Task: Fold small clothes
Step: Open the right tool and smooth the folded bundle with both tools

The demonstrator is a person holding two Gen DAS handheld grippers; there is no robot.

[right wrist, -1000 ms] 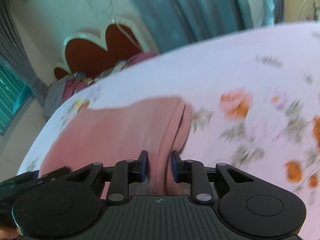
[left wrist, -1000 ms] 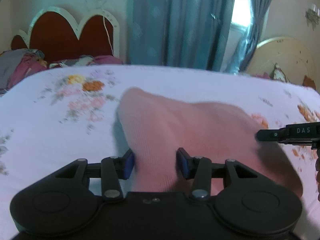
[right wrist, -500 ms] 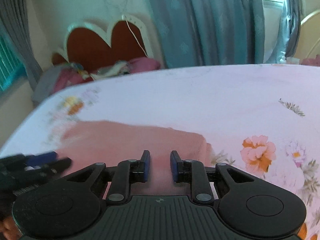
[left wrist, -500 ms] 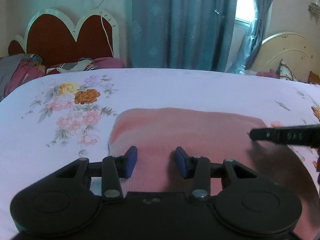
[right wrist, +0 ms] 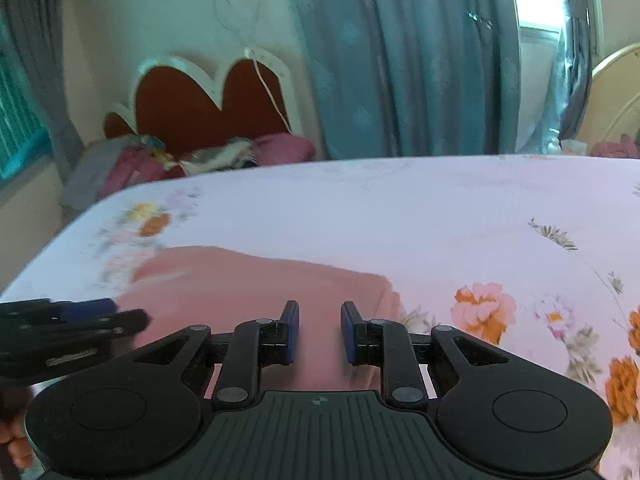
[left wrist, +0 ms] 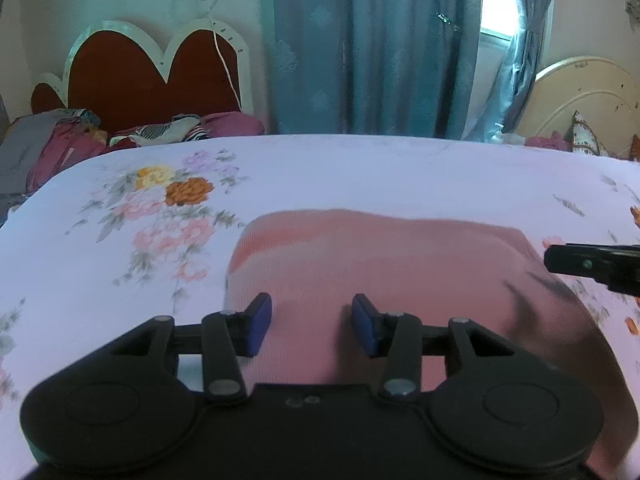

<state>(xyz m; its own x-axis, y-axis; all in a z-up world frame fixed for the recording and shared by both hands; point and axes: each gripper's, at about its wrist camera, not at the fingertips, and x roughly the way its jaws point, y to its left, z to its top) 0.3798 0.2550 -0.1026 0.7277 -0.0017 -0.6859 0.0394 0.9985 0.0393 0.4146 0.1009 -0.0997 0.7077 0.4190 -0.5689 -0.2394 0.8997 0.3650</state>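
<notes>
- Left gripper (left wrist: 311, 326): fingers (left wrist: 258, 322) are about half open, with the pink garment (left wrist: 380, 264) running up between them. I can't see the blue pads actually pinching it, so I'd call that not gripping.
- Right gripper (right wrist: 319, 330): fingers (right wrist: 291, 330) stand much narrower, with pink cloth in the gap. Whether the pads press on it or just hover over it, honestly can't tell from this angle.
- The garment itself lies flat on the bed (left wrist: 360, 176), toward the near edge, by the big flower print (left wrist: 168, 200). In the right wrist view its right end looks doubled over, with a rounded fold edge.
- Progress guess: looks like at least one fold is already in, since it reads as a tidy rectangle-ish slab rather than a spread-out piece. Probably one more fold and a smoothing pass left.
- Background: heart-shaped headboard (left wrist: 156, 72), blue curtains (left wrist: 372, 48), a pile of other clothes (left wrist: 60, 140) at the far left corner.
</notes>
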